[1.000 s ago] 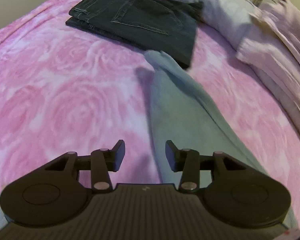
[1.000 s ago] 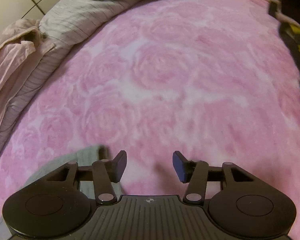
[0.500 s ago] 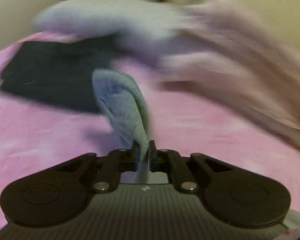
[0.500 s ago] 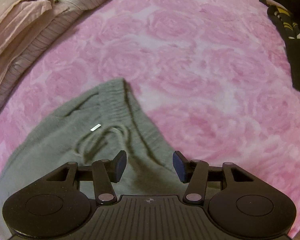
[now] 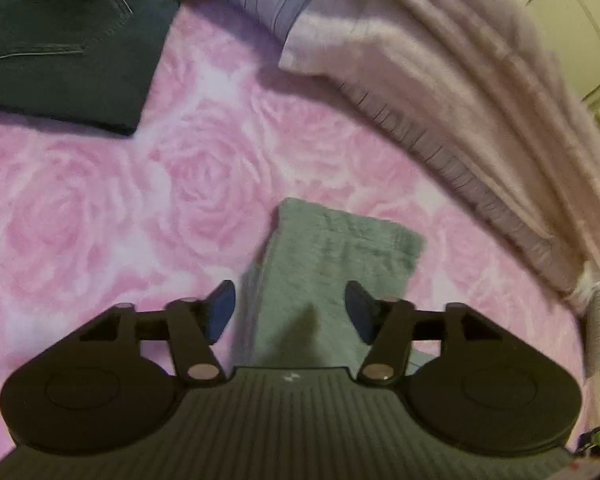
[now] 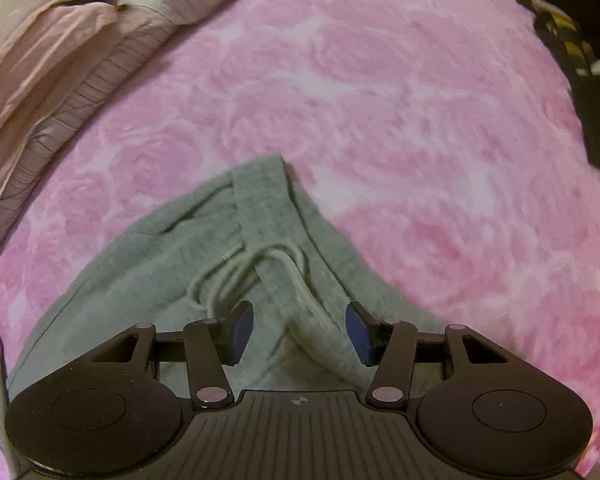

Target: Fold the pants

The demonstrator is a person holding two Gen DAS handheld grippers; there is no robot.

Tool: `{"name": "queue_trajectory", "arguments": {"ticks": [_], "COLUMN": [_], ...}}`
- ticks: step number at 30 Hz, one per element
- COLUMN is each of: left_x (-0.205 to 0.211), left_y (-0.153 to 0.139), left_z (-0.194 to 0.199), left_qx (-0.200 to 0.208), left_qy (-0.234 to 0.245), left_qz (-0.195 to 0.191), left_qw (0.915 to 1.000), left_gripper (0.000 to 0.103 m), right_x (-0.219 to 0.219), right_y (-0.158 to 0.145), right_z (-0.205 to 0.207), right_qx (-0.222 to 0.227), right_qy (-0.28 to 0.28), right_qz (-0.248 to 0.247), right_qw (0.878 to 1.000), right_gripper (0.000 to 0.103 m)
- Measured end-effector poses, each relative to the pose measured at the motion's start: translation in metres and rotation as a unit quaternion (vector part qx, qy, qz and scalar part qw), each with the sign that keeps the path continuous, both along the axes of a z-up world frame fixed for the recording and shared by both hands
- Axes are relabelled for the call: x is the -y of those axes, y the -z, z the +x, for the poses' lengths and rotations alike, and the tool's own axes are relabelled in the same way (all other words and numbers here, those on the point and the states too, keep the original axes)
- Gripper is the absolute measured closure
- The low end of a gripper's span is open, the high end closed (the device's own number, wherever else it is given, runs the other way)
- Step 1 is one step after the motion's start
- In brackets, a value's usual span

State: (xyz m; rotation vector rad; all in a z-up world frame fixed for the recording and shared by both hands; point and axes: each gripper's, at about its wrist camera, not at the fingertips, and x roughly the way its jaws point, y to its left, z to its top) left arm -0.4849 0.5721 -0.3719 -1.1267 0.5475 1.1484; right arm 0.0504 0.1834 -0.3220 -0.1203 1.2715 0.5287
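Your left gripper (image 5: 291,312) tilts steeply downward with its jaws opening, fabric lying below the gap and neither pad pressing on it. Your right gripper (image 6: 299,333) also points steeply down, its jaws parted and gripping nothing, the blue pads (image 6: 240,330) standing clear of the cloth beneath.
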Motion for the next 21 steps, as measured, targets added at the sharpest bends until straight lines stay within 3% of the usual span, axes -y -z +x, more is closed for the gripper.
{"name": "queue_trajectory", "arguments": {"ticks": [1, 2, 3, 5, 8, 10, 11, 13, 15, 17, 19, 21], "left_x": [-0.008, -0.016, -0.018, -0.016, 0.019, 0.054, 0.075, 0.109, 0.127, 0.133, 0.139, 0.153], "left_y": [0.008, 0.016, 0.022, 0.018, -0.02, -0.052, -0.067, -0.078, -0.059, -0.019, 0.009, 0.001], "left_z": [0.002, 0.004, 0.001, -0.003, -0.016, -0.04, -0.056, -0.09, -0.129, -0.167, -0.196, -0.214], "left_qx": [-0.004, -0.007, -0.005, 0.01, -0.017, -0.022, -0.048, -0.09, -0.143, -0.195, -0.247, -0.215], "left_qy": [0.005, 0.009, 0.007, 0.01, 0.016, -0.017, -0.043, -0.089, -0.139, -0.174, -0.191, -0.223], "left_qz": [-0.004, -0.011, -0.017, -0.006, 0.076, 0.134, 0.159, 0.173, 0.125, 0.039, -0.042, -0.026], "left_qw": [1.0, 0.9999, 0.9998, 0.9999, 0.9968, 0.9906, 0.9851, 0.9768, 0.972, 0.9644, 0.949, 0.9504], "left_gripper": [0.047, 0.061, 0.085, 0.089, 0.092, 0.095, 0.095, 0.094, 0.089, 0.083, 0.085, 0.083], "right_x": [0.001, 0.002, 0.002, 0.002, 0.003, 0.004, 0.004, 0.003, 0.001, 0.0, 0.001, 0.008], "right_y": [0.001, 0.001, 0.002, 0.0, -0.005, -0.01, -0.011, -0.013, -0.015, -0.015, -0.018, -0.025], "right_z": [-0.002, -0.003, -0.005, -0.008, -0.009, -0.008, -0.006, -0.005, -0.006, -0.01, -0.016, -0.022], "right_qx": [-0.001, 0.0, 0.002, 0.007, 0.013, 0.015, 0.016, 0.017, 0.014, 0.008, 0.003, 0.008], "right_qy": [-0.002, -0.006, -0.011, -0.02, -0.018, -0.012, -0.011, -0.008, -0.006, -0.01, -0.02, -0.034], "right_qz": [-0.003, -0.007, -0.011, -0.017, -0.015, -0.009, -0.006, -0.003, 0.002, 0.006, 0.009, 0.016], "right_qw": [1.0, 1.0, 1.0, 1.0, 1.0, 1.0, 1.0, 1.0, 1.0, 1.0, 1.0, 0.999], "right_gripper": [0.054, 0.054, 0.054, 0.054, 0.054, 0.054, 0.054, 0.054, 0.054, 0.054, 0.054, 0.054]}}
